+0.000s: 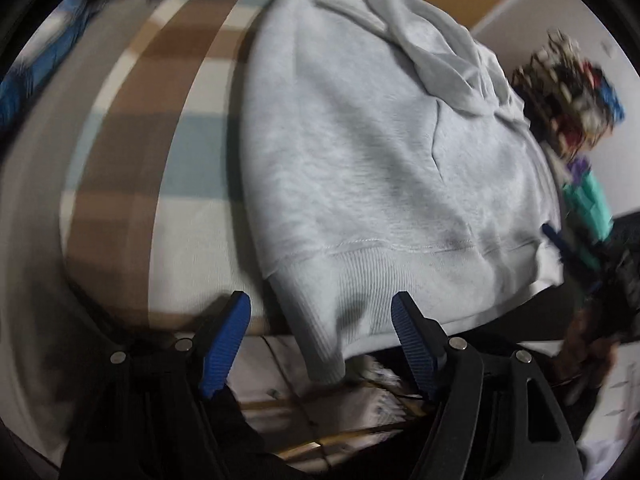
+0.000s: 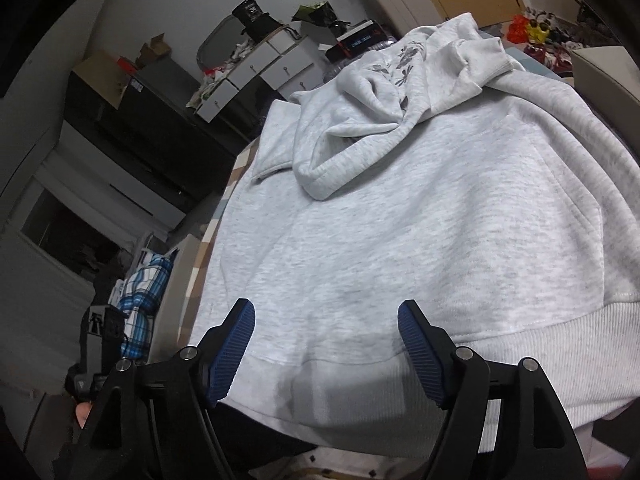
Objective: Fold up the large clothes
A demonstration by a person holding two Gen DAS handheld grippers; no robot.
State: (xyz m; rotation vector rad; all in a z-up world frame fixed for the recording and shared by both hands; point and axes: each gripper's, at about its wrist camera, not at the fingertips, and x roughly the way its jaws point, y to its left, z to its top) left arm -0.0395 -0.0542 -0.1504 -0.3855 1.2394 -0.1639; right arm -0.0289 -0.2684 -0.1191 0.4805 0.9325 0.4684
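A pale grey fleece hooded sweatshirt (image 2: 420, 208) is spread flat on a worktop covered by a brown, blue and white checked cloth (image 1: 160, 128), its ribbed hem (image 1: 360, 300) overhanging the near edge. Bare checked cloth is seen beside the sweatshirt in the left wrist view. The left gripper (image 1: 320, 340) and right gripper (image 2: 326, 348) are held wide apart at the hem, nothing grasped.

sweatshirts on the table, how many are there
1. A single light grey hooded sweatshirt lies spread over the checked tablecloth, its ribbed hem toward both open grippers. Anything underneath it would be hidden.
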